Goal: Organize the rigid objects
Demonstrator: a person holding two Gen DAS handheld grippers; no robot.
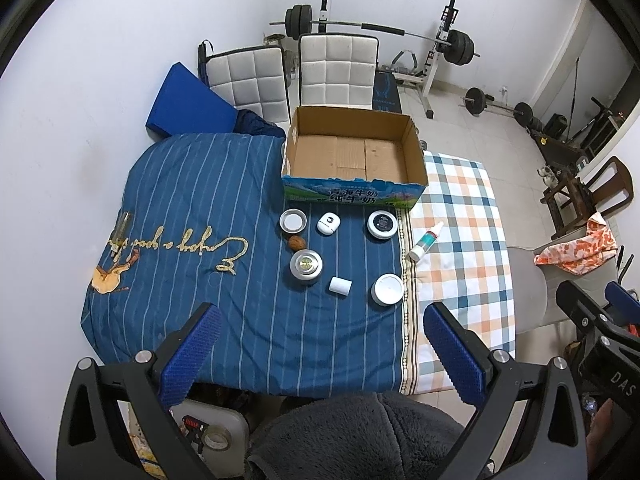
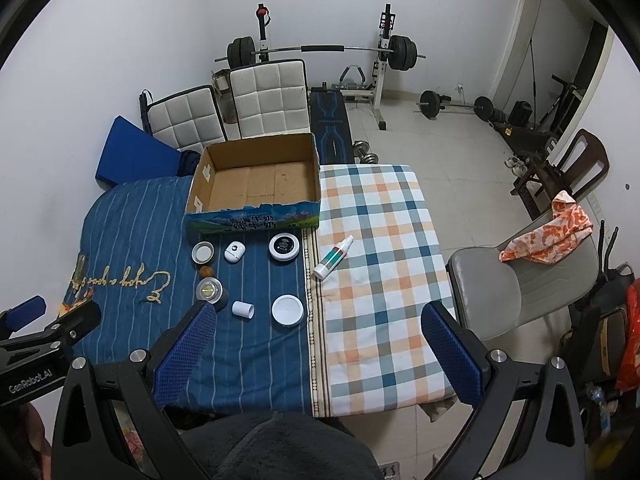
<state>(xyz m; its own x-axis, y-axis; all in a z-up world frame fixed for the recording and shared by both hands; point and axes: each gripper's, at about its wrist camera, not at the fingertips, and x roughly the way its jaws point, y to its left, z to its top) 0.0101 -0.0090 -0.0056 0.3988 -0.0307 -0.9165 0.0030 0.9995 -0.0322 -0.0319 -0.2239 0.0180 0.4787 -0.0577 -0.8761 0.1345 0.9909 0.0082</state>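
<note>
Both the left gripper (image 1: 320,344) and right gripper (image 2: 320,344) hover released, fingers spread, holding nothing. The jars (image 1: 383,224), bottle (image 1: 426,240) and caps sit mid-table before the empty box (image 1: 352,156) at the far edge, likely staged for packing.

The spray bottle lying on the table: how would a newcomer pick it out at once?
Start at the open cardboard box; in front of it small round containers sit on the blue striped cloth. The white spray bottle with a teal band lies alone on the checked cloth. It is the only long, slim item.
</note>
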